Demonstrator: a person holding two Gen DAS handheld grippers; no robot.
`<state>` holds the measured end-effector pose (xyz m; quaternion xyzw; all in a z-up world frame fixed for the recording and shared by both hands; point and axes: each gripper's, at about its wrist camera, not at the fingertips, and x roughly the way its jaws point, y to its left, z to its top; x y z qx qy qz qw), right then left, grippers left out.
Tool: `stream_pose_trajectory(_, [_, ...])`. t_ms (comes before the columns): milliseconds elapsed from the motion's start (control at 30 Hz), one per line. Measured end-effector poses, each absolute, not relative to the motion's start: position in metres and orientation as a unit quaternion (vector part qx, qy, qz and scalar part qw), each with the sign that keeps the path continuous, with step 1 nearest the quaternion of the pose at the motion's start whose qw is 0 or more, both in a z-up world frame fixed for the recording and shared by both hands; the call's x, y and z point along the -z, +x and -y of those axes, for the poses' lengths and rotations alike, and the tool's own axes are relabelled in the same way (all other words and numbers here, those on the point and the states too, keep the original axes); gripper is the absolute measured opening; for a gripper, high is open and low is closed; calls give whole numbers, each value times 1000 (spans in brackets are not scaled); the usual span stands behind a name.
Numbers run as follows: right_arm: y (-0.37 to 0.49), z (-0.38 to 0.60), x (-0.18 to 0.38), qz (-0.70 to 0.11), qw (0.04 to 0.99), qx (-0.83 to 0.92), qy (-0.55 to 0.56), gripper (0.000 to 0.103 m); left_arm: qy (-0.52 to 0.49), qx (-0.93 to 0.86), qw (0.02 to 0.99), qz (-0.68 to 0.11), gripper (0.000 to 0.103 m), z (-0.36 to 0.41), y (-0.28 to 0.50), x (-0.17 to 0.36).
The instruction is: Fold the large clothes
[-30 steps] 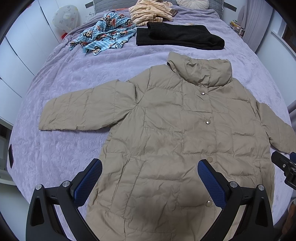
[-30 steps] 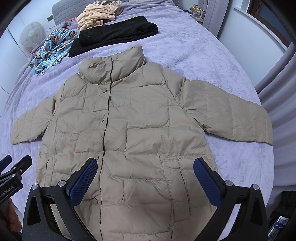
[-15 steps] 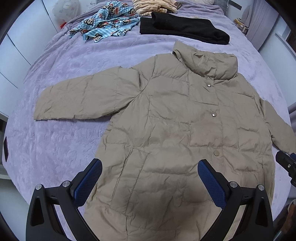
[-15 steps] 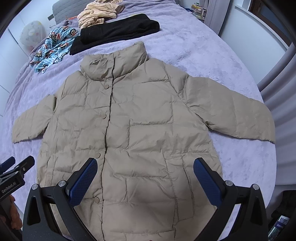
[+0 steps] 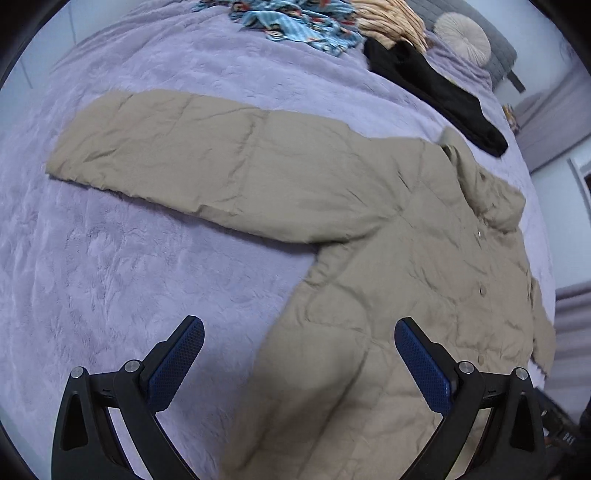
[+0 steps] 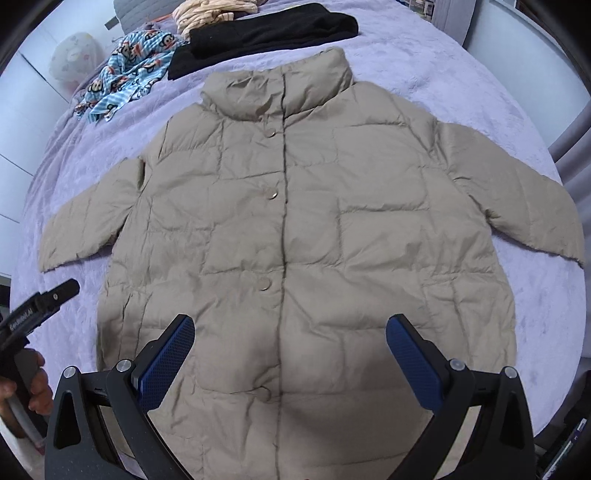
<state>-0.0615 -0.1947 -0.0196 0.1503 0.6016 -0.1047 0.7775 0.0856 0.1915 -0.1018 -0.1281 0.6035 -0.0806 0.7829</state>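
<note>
Jacket (image 6: 295, 221), beige quilted, lies face-up and snapped shut on the lavender bed (image 6: 461, 74), collar toward the head end, hem at the foot edge nearest the person. Both sleeves are spread out sideways, flat on the cover: likely laid out this way so the fold lines are easy to reach.

Left gripper (image 5: 299, 363): tongs wide apart, holding nothing, hovering above the left side seam, below the left sleeve (image 5: 192, 158). It points toward that sleeve, probably the first part to fold inward.

Right gripper (image 6: 290, 360): tongs wide apart, empty, hovering over the lower front near the snap placket. Judged to be waiting while the left works.

Black garment (image 6: 258, 33), blue printed cloth (image 6: 125, 74) and a striped piece (image 6: 210, 11) sit near the head end, well apart from the jacket, leaving room for folding. No fold made yet.
</note>
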Motion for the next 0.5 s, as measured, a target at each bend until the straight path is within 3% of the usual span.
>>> stream_pose_trajectory(300, [-40,116,68,-601,778,58,173,103,-313,54,750,-580,103,-320,161,187])
stream_pose_trajectory(500, [-24,84,88,-592,784,38,185,103,-326,55,766,-551,103,-329,202,192])
